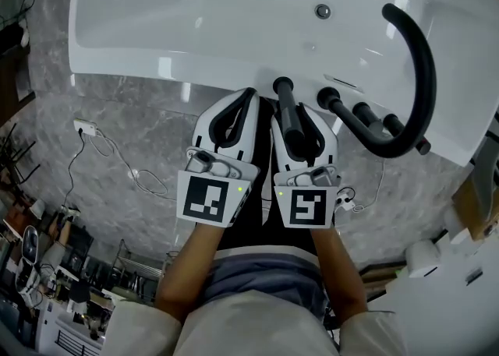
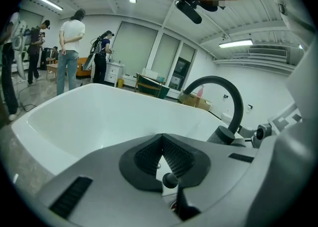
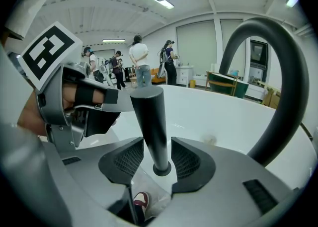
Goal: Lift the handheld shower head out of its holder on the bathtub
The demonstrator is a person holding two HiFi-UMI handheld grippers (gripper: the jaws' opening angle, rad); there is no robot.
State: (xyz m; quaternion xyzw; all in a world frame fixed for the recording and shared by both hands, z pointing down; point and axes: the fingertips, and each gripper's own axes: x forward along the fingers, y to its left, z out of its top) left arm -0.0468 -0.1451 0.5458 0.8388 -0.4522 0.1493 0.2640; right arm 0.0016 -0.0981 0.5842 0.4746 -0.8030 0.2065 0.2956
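Observation:
The handheld shower head is a black rod standing upright in its holder on the rim of the white bathtub. My right gripper straddles it. In the right gripper view the rod stands between the ribbed pads with a narrow gap on each side, so the right gripper is open around it. My left gripper sits just left of it over the rim, its tips meeting and nothing between them. In its own view the left gripper is shut.
A tall black arched spout and two black tap handles rise from the rim right of the shower head. A cable lies on the grey marble floor at left. Several people stand far behind the tub.

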